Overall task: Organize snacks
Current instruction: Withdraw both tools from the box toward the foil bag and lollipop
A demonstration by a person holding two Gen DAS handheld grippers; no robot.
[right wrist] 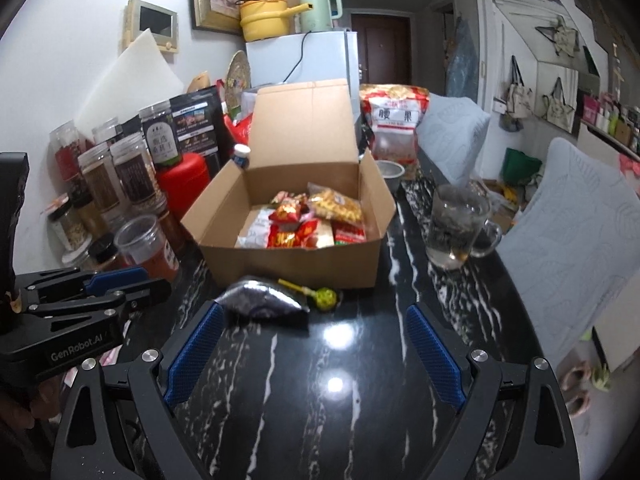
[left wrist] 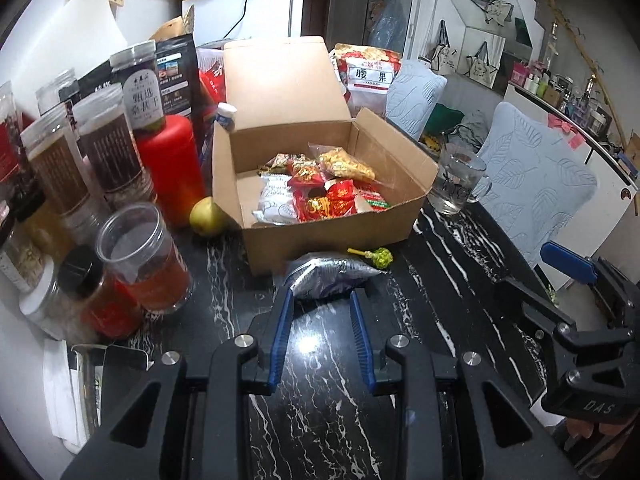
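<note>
An open cardboard box (left wrist: 328,240) (right wrist: 296,264) stands mid-table, holding several red, white and yellow snack packets (left wrist: 320,192). In front of it lie a silver packet (left wrist: 332,276) (right wrist: 260,300) and a green lollipop (left wrist: 380,258) (right wrist: 325,298). My left gripper (left wrist: 321,296) (right wrist: 154,280) is low over the table just short of the silver packet. Its fingers are nearly together, with only a narrow gap and nothing in it. My right gripper (right wrist: 314,310) (left wrist: 532,268) stands wide open and empty, with the packet and lollipop just beyond its tips.
Several jars (left wrist: 104,148), a red canister (left wrist: 172,168), a clear tub (left wrist: 140,256) and a yellow-green fruit (left wrist: 206,216) crowd the left of the black marble table (right wrist: 320,400). A glass mug (right wrist: 456,228) stands right of the box, a cashew bag (right wrist: 394,120) behind it. Cushioned chairs (right wrist: 568,240) line the right edge.
</note>
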